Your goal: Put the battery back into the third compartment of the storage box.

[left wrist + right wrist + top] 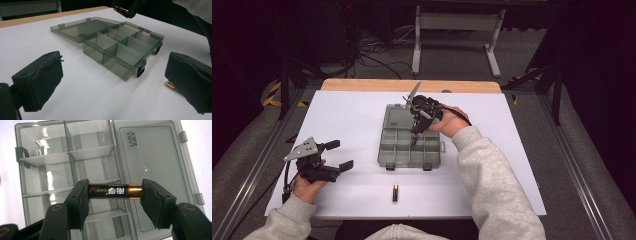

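Gripped end to end in the right tool (115, 195), the battery (115, 191) hovers over the organizer box (45, 160); lower it level into one compartment. Left tool (112, 82) wide, idle.

A black-and-gold cylindrical battery (115, 191) lies level, clamped end to end between the two black pads of the right hand-held gripper (115, 192), its printed label upside down in the right gripper view. It hangs above the smoky grey translucent plastic organiser box (409, 145), over the compartments nearest the box's hinge. The box sits on the table with its lid (152, 170) folded back flat, its divided compartments bare. A second black-and-gold battery (395, 192) lies on the table just in front of the box.
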`<state>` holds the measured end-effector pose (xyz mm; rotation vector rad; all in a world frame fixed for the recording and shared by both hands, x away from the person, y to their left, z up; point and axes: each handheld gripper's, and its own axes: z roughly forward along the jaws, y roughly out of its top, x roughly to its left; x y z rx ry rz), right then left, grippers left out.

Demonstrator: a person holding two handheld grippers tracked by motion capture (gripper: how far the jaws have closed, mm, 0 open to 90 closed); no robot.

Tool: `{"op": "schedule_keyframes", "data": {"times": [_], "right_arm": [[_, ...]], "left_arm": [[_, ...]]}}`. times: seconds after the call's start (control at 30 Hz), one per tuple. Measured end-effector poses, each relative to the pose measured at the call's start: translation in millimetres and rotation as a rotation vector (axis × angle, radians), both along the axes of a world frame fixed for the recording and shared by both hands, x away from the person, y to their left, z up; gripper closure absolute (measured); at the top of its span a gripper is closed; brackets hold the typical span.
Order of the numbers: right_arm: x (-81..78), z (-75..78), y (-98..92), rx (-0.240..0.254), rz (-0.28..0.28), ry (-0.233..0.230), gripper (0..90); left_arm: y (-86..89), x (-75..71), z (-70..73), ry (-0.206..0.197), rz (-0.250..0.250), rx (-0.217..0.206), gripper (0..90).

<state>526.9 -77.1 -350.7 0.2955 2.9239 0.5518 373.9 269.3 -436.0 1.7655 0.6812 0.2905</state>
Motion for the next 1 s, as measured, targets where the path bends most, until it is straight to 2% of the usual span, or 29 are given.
{"op": "schedule_keyframes", "data": {"times": [0.3,0.63,1.0], "right_arm": [[0.8,-14.7,0.6,-0.031,0.003,0.021,41.2],[0.4,-26.5,-2.0,-0.032,-0.013,0.045,41.2],[0.3,-32.6,-2.2,-0.052,-0.003,0.060,41.2]], "left_arm": [[0.3,-0.2,0.3,-0.001,-0.003,0.004,2.0],[0.2,0.0,0.1,-0.002,-0.001,0.003,2.0],[0.3,-0.3,0.2,-0.001,-0.001,-0.001,2.0]]}}
